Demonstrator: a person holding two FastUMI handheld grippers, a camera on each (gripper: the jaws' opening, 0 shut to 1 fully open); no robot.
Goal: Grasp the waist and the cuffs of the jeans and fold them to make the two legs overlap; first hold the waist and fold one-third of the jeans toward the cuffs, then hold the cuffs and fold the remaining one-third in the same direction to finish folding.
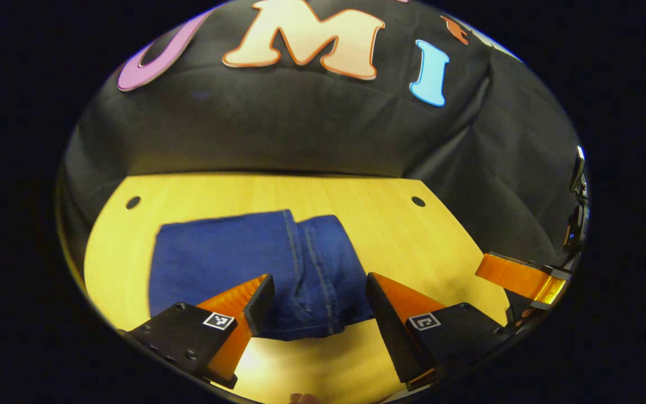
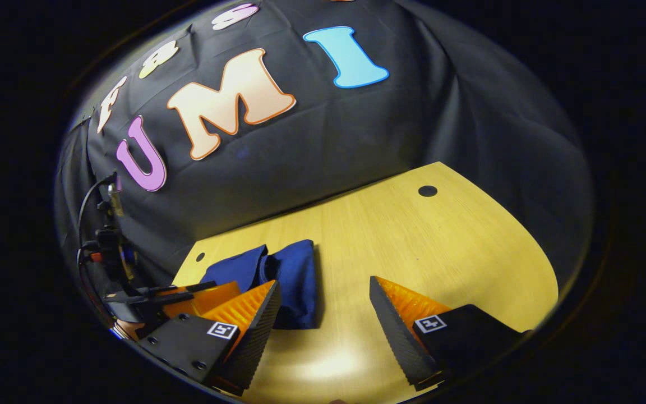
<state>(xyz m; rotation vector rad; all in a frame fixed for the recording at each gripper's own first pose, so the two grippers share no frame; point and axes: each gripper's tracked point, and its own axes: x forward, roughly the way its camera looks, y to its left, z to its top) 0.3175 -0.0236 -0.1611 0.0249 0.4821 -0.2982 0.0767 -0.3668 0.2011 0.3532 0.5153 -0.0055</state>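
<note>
Denim jeans, folded, long axis crosswise on tabletop, directly ahead of left tongs; right tongs off beside; both open, empty.

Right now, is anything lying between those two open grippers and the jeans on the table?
Nothing visible does. The folded jeans lie alone on the wooden table. The left gripper hangs open just above them, and only bare tabletop separates the open right gripper from the jeans.

- Wooden table, light yellow top, w/ two dark round holes nr far edge
- Black cloth backdrop behind
- Cables, maybe on a stand, far left
</note>
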